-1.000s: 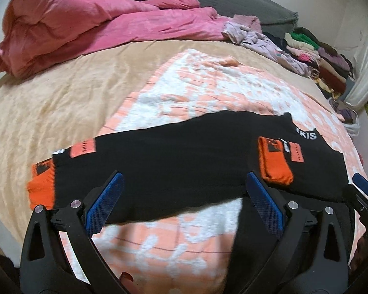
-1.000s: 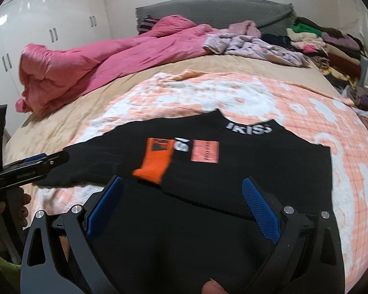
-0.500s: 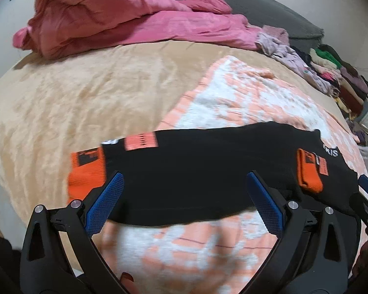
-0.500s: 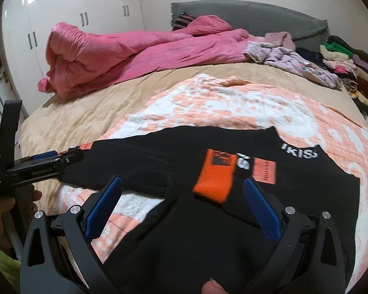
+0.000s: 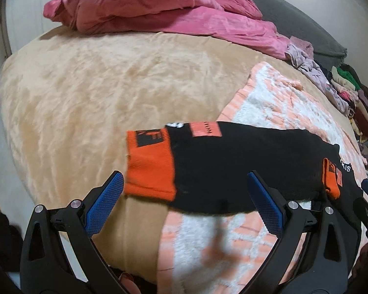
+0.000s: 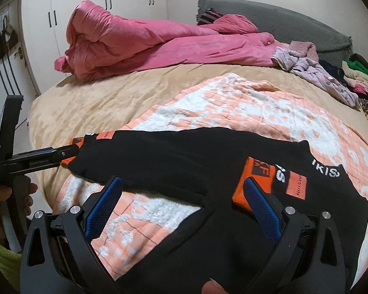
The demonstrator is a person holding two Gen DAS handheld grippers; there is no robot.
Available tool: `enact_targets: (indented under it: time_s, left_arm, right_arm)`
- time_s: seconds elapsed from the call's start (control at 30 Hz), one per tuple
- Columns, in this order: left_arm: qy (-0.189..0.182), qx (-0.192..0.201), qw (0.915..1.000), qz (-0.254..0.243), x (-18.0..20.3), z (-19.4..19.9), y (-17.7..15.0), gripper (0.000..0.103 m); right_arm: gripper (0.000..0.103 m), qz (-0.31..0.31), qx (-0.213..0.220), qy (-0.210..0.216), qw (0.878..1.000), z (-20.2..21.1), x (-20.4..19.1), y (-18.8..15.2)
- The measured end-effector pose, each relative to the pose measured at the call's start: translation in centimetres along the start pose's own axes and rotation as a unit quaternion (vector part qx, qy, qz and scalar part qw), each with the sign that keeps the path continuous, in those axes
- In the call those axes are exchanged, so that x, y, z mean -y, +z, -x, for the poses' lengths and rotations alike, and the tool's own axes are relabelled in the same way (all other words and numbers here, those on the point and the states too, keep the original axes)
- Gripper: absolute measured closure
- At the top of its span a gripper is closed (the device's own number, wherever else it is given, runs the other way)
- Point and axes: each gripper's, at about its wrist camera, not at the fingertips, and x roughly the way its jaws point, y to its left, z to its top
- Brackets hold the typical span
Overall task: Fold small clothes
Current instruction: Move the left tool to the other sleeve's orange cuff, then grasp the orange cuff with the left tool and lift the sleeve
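Currently the black sweatshirt (image 6: 233, 240) lies flat on the peach-and-white blanket (image 6: 233, 112), which covers the near part of the bed (image 5: 98, 93). 1 sleeve is already folded in, so its orange cuff (image 6: 252, 183) rests on the chest beside the printed lettering. The other sleeve (image 5: 245, 169) stretches out sideways, and its orange cuff (image 5: 149, 169) reaches past the blanket edge over the tan bedspread.

Judged from this layout, the step in hand is the second sleeve fold. The left tool (image 5: 184, 203) is released, jaws spread wide, with the outstretched cuff just ahead of and between its blue pads; no cloth is gripped. The right tool (image 6: 184, 201) is also released and hovers above the lower body of the garment, touching nothing visibly.

The next move calls for the left tool to close on the cuff or on the sleeve just behind it, lift slightly, and carry it across to the chest, parallel to the first sleeve.

The long axis of the body runs from the hem at the near edge toward the collar, which points toward the far headboard. The extended sleeve lies roughly at right angles to that axis.
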Motion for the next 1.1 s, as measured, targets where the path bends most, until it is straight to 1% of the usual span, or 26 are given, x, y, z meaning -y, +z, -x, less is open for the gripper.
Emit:
enact_targets:
  time_s: [0.1,0.2,0.27,0.33,0.37,0.43,0.53,0.67,0.8,0.87,0.9,0.93,0.97,1.0,1.03,1.07,1.1]
  left_arm:
    - [-0.002,-0.011,0.9999,0.011,-1.2,0.1,-0.6,0.010]
    - [-0.017,-0.026,0.9989,0.034,-2.5,0.1,-1.7,0.010]
    - [-0.027,-0.031,0.9983,0.042,-2.9,0.1,-2.1,0.012]
    - [-0.048,-0.040,0.9964,0.057,-3.3,0.0,-2.4,0.022]
    - [-0.054,-0.043,0.9958,0.060,-3.4,0.0,-2.4,0.025]
    - [-0.065,-0.044,0.9949,0.064,-3.4,-0.2,-2.5,0.035]
    - [-0.084,-0.052,0.9916,0.084,-3.5,-0.8,-2.4,0.038]
    - [-0.090,-0.053,0.9897,0.098,-3.4,-1.8,-2.0,0.040]
    - [-0.089,-0.044,0.9880,0.118,-3.4,-2.8,-1.0,0.040]
    - [-0.083,-0.037,0.9884,0.122,-3.3,-3.4,-0.3,0.040]
    - [-0.080,-0.034,0.9889,0.121,-3.2,-3.6,-0.1,0.045]
    - [-0.073,-0.031,0.9896,0.120,-3.1,-3.9,0.2,0.064]
    - [-0.067,-0.028,0.9898,0.122,-3.1,-4.2,0.5,0.072]
    - [-0.064,-0.027,0.9892,0.129,-3.2,-4.5,0.7,0.083]
    - [-0.066,-0.028,0.9885,0.133,-3.3,-4.7,0.8,0.092]
    - [-0.068,-0.027,0.9881,0.135,-3.3,-4.8,0.9,0.095]
    - [-0.068,-0.023,0.9885,0.133,-3.2,-4.7,1.1,0.096]
  right_arm:
    - [0.005,0.007,0.000,0.003,1.000,-0.3,-0.6,0.2]
    - [0.005,0.011,0.001,0.004,1.000,-0.5,-1.0,0.3]
    - [0.005,0.011,0.000,0.007,1.000,-0.6,-1.2,0.3]
    - [0.005,0.011,-0.003,0.007,1.000,-0.8,-1.4,0.1]
    - [0.005,0.012,-0.004,0.006,1.000,-0.9,-1.4,0.0]
    - [0.005,0.010,-0.006,0.005,1.000,-1.1,-1.3,-0.2]
    - [0.005,0.003,-0.009,0.003,1.000,-1.4,-1.1,-0.3]
    - [0.005,0.000,-0.011,0.001,1.000,-1.5,-0.9,-0.5]
    - [0.005,0.000,-0.013,0.003,1.000,-1.8,-1.1,-0.7]
    - [0.005,-0.002,-0.014,0.004,1.000,-1.9,-1.2,-0.8]
    - [0.005,-0.002,-0.015,0.005,1.000,-2.0,-1.2,-0.8]
    - [0.005,-0.003,-0.017,0.005,1.000,-2.0,-1.3,-0.9]
    - [0.005,-0.003,-0.016,0.005,1.000,-2.1,-1.3,-0.9]
    - [0.005,-0.004,-0.017,0.005,1.000,-2.1,-1.3,-1.0]
    - [0.005,-0.006,-0.017,0.006,1.000,-2.1,-1.2,-1.0]
    - [0.005,-0.007,-0.017,0.006,1.000,-2.0,-1.1,-1.1]
    - [0.005,-0.009,-0.017,0.004,1.000,-2.0,-1.0,-1.2]
